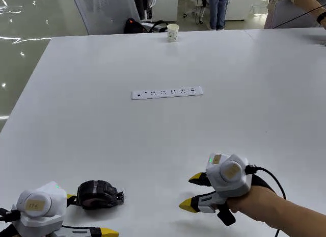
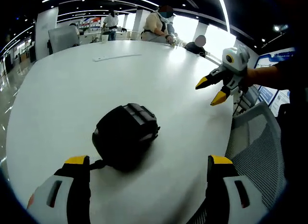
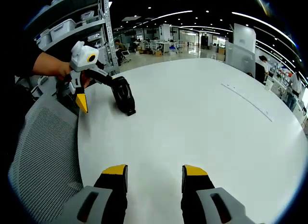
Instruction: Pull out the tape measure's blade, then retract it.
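A black tape measure (image 1: pixel 97 193) lies on the white table (image 1: pixel 153 135) near its front edge, at the left. My left gripper (image 1: pixel 90 214) is open wide around it, one yellow fingertip (image 1: pixel 71 197) beside the case and the other nearer the table's edge. In the left gripper view the tape measure (image 2: pixel 126 135) sits just ahead of the spread left gripper (image 2: pixel 149 161), ungripped. My right gripper (image 1: pixel 191 191) hovers open over bare table to the right, pointing towards the tape measure. The right gripper (image 3: pixel 155 171) holds nothing, and the tape measure (image 3: pixel 123 95) is well ahead of it.
A white power strip (image 1: pixel 167 93) lies mid-table and a paper cup (image 1: pixel 173 32) stands at the far edge. People stand and sit beyond the far side. A grey mesh chair (image 3: pixel 43 151) is close behind the table's front edge.
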The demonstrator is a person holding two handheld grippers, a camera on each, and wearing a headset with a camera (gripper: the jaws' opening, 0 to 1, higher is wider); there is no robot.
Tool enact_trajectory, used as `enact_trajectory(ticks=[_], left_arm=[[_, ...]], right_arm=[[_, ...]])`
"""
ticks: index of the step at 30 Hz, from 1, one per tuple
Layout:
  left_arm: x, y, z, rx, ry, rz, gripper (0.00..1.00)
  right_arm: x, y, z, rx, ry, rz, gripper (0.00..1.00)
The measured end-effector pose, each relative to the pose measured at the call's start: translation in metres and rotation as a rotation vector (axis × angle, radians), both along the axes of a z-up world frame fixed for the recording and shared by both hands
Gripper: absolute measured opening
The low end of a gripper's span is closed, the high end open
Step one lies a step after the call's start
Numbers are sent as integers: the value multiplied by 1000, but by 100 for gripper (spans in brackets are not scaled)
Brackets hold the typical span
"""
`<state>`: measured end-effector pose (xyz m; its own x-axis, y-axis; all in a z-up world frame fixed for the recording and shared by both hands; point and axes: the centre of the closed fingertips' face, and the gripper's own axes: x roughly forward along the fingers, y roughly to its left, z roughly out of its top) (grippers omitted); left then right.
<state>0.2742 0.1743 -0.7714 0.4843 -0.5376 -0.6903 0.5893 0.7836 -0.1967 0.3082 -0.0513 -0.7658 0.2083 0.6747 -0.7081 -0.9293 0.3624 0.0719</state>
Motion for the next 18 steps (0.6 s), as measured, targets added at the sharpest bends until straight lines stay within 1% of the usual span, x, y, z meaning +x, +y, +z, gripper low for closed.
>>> enact_trajectory(ticks=[2, 3, 4, 5, 8, 9, 10, 12, 14, 16, 18], left_arm=[[-2, 5, 4, 3, -5, -11, 99], [-3, 7, 5, 8, -9, -19, 99], [-3, 10, 4, 20, -9, -23, 99], [-3, 15, 4, 42, -15, -26, 99], [-3, 26, 7, 51, -21, -13, 99], [-2, 33, 7, 56, -24, -5, 99], [-2, 36, 8, 65, -28, -4, 99], [-4, 44, 9, 83, -41, -6, 99], [-6, 51, 11, 88, -37, -3, 99], [-10, 55, 13, 93, -44, -3, 99], [-13, 64, 14, 120, -51, 1, 99]], right_arm=[[-2, -12, -1, -17, -9, -5, 43], [-2, -16, -1, -17, -7, -13, 43], [-3, -20, -1, -18, -4, -22, 44], [-4, -24, 0, -19, -3, -30, 45], [-7, -34, 1, -25, -13, -35, 46], [-7, -38, 2, -26, -14, -40, 47], [-7, -41, 3, -26, -16, -45, 48], [-5, -49, 5, -20, -27, -55, 49], [-4, -57, 8, -14, -31, -68, 52], [-2, -64, 9, -10, -33, -79, 54], [1, -74, 10, -13, -31, -102, 56]])
